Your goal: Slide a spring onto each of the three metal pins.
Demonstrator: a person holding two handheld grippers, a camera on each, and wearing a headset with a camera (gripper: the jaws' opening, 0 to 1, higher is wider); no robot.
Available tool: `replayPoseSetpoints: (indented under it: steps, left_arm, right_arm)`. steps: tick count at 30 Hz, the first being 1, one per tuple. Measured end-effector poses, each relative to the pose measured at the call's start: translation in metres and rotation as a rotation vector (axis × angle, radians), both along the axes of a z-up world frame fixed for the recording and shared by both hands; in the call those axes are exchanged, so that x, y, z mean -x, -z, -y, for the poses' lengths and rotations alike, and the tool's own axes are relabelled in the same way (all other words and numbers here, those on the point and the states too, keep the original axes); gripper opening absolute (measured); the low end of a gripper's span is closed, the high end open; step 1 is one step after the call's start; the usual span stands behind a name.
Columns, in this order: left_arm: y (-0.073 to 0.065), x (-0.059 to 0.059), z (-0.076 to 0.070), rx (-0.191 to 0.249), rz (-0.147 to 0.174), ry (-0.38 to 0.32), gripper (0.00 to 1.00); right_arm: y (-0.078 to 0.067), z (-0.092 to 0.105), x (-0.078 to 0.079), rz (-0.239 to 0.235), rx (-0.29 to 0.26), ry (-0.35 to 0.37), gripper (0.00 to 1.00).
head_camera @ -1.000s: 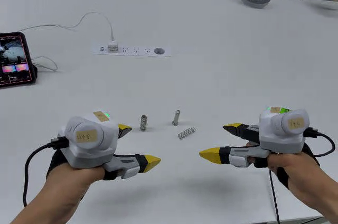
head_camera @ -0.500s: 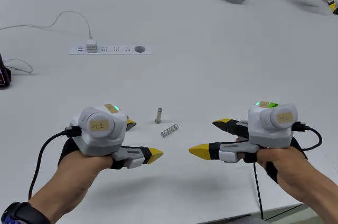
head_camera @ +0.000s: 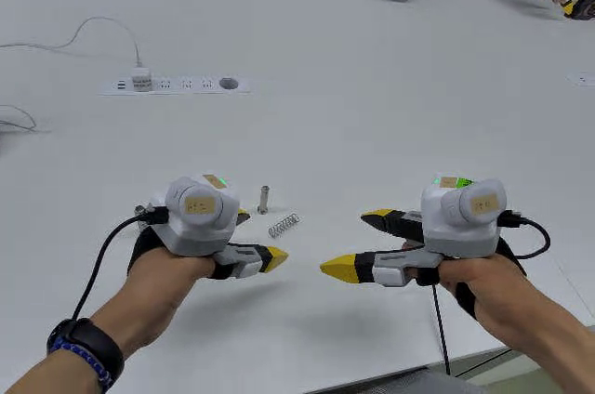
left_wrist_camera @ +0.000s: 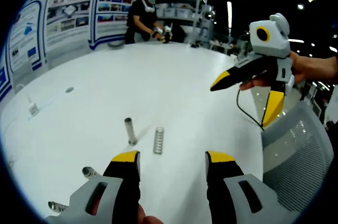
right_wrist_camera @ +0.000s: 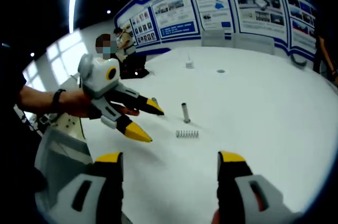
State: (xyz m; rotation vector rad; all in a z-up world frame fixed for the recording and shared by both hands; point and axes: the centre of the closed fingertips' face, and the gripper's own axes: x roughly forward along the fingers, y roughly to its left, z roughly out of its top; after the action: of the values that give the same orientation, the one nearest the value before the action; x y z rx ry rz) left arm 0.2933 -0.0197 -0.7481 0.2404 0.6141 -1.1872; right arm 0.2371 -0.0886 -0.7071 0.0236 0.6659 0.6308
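Left gripper (head_camera: 258,238) and right gripper (head_camera: 353,243) hover low, fingers spread and empty; the left has closed in on the loose spring (head_camera: 284,225), which lies on the counter (head_camera: 372,87) between them. The bare pin (head_camera: 263,199) stands just beyond, so pickup is probably next.

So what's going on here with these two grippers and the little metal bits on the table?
A person holds a gripper in each hand over a white table. The left gripper and right gripper are both open and empty. Just ahead of the left gripper a bare metal pin stands upright, with a loose spring lying beside it, not yet on it.
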Motion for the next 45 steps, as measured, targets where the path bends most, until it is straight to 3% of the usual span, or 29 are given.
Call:
replayPoseSetpoints:
  steps: [7, 23, 29, 35, 45]
  left_arm:
    - [0.014, -0.014, 0.006, -0.016, -0.007, -0.035, 0.43]
    - [0.049, -0.02, 0.03, -0.079, -0.022, -0.028, 0.31]
    - [0.05, -0.027, 0.033, -0.074, 0.01, -0.023, 0.24]
    - [0.05, -0.03, 0.034, -0.107, 0.084, 0.001, 0.14]
    - [0.049, -0.03, 0.029, -0.102, 0.07, -0.004, 0.11]
  right_arm:
    - [-0.003, 0.003, 0.001, 0.004, 0.001, 0.014, 0.74]
    - [-0.005, 0.026, 0.022, -0.01, 0.015, 0.089, 0.74]
    - [-0.003, 0.029, 0.025, -0.017, 0.019, 0.097, 0.74]
    - [-0.001, 0.024, 0.026, -0.029, 0.021, 0.094, 0.74]
    - [-0.003, 0.023, 0.027, -0.031, 0.03, 0.087, 0.74]
